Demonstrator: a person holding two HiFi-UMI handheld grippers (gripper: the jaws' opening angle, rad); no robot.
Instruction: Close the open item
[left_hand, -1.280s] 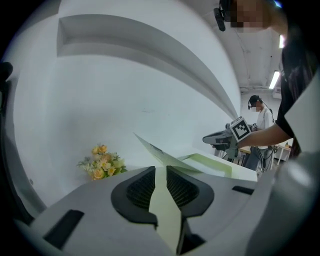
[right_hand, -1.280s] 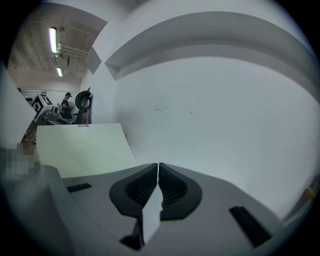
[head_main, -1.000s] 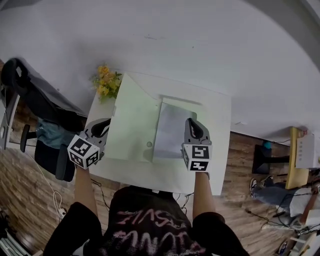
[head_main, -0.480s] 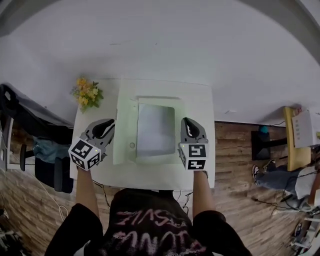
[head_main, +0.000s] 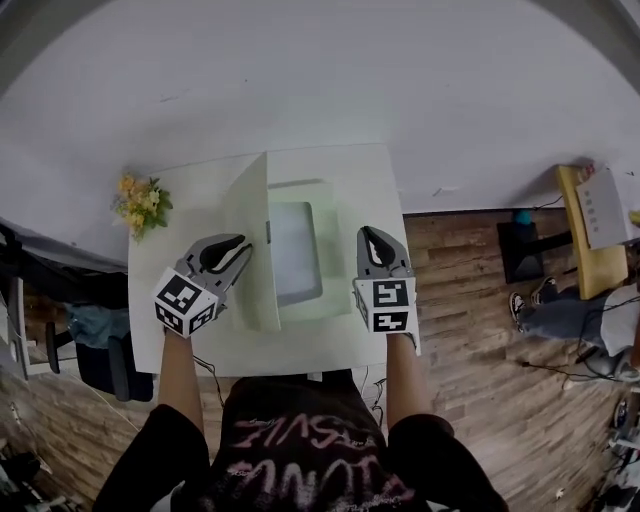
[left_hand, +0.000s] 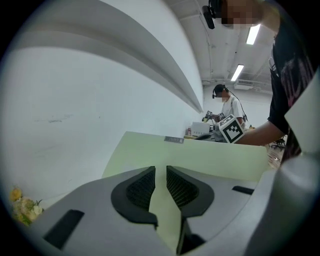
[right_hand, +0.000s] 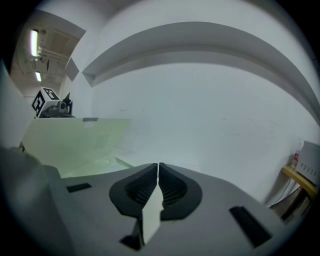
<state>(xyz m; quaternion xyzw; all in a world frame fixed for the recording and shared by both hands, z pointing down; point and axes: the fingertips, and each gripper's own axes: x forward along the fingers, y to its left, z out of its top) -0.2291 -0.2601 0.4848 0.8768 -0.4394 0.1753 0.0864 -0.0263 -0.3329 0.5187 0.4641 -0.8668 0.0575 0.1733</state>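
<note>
A pale green folder (head_main: 303, 302) lies open on the white table (head_main: 340, 345), with a grey sheet (head_main: 295, 250) inside it. Its cover (head_main: 254, 235) stands nearly upright along the left side. My left gripper (head_main: 243, 244) is shut on the cover's edge; in the left gripper view the green cover (left_hand: 200, 155) runs between the jaws (left_hand: 161, 172). My right gripper (head_main: 367, 232) is shut with nothing held, just off the folder's right edge. The right gripper view (right_hand: 158, 167) shows the raised cover (right_hand: 70, 140) at the left.
A bunch of yellow flowers (head_main: 138, 200) sits at the table's back left corner. A dark chair (head_main: 95, 335) stands left of the table. On the wooden floor to the right are a yellow stand (head_main: 588, 225) and a seated person (head_main: 585, 320).
The folder's cover, lying flat to the left a second ago, has swung up to near vertical with my left gripper on it. The right gripper has stayed at the folder's right edge.
</note>
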